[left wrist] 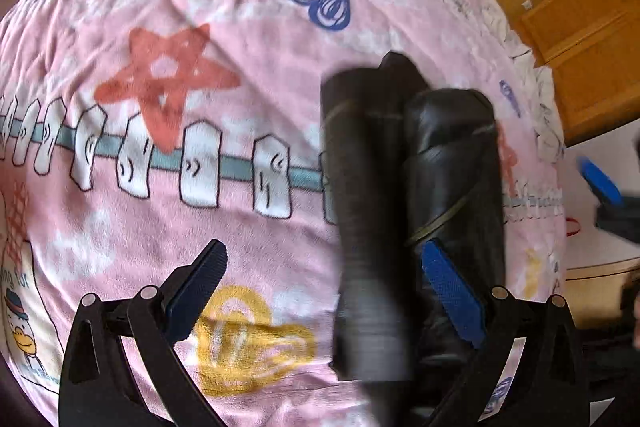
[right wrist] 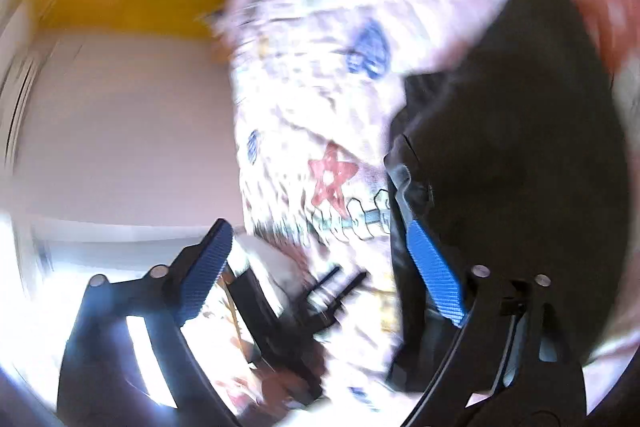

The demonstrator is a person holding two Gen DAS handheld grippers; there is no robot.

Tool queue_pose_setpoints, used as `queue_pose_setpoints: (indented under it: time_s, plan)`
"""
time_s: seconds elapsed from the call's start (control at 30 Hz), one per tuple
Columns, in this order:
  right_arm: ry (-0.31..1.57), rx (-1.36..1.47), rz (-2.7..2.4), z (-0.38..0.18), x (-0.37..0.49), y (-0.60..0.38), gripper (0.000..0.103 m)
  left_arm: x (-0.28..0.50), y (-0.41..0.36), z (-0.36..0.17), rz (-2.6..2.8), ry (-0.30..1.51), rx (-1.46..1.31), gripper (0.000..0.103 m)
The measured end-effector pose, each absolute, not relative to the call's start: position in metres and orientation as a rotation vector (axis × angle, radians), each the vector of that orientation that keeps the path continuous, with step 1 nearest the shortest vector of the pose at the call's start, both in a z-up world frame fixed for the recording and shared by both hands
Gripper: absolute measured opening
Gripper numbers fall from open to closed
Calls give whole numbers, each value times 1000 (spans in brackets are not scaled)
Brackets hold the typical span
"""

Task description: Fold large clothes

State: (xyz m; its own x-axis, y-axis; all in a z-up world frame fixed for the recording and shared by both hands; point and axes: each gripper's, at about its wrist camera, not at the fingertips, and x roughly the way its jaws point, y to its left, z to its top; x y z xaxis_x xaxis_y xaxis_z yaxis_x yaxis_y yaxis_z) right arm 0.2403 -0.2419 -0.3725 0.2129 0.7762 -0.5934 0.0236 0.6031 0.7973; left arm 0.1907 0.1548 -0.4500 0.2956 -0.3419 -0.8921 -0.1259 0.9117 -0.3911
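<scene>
A dark black garment (left wrist: pixel 416 187) lies folded into a long narrow bundle on the pink patterned blanket (left wrist: pixel 200 67). My left gripper (left wrist: pixel 324 267) is open above the blanket; its right pad (left wrist: pixel 452 291) lies against the bundle's near end, its left pad (left wrist: pixel 196 287) over bare blanket. In the blurred right wrist view the same dark garment (right wrist: pixel 520 167) fills the right side. My right gripper (right wrist: pixel 320 267) is open, its right pad (right wrist: pixel 436 275) beside the garment's edge.
The bed's right edge drops off near wooden cabinets (left wrist: pixel 580 27) and a pale floor (left wrist: pixel 600 247). The other gripper's blue pad (left wrist: pixel 600 179) shows at the far right. The right wrist view is motion-blurred, with a white wall (right wrist: pixel 120 127) at left.
</scene>
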Motion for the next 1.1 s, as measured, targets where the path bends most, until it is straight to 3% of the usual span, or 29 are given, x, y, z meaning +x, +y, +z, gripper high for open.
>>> queue_pose_setpoints:
  time_s: [0.13,0.27,0.37,0.53,0.67,0.77,0.9,1.0,1.07,1.1]
  plan:
    - [1329,677,715,-377,179,-257,90,212,144,-462,-145,1318,-350,95]
    - [1510,712,725,-445,126,-237,90,237,130,-483,-147,1344,-272,95]
    - [1507,649,705,-455,95,-199,90,254,118,-503,-148,1360,-221,95]
    - [1548,697,616,-461,119,-185,91,279,105,-531,-133,1368,-132,95]
    - [1418,678,647,-392,143,-202,90,281,116,-508,-72,1298,-130,95]
    - [1303,466,536,-338,190,-208,94,263,131,-477,53,1193,-73,95]
    - [1239,202,407,-339,248,-173,94,258,145,-475,216,1138,43,95]
    - [1362,42,317,-393,277,-134,94,284,147,-512,185,1242,11,95]
    - [1430,79,321,-419,283,-129,92,298,143,-528,154,1258,1,95]
    - [1427,52,279,-425,284,-126,84,303,141,-533,142,1263,-7,95]
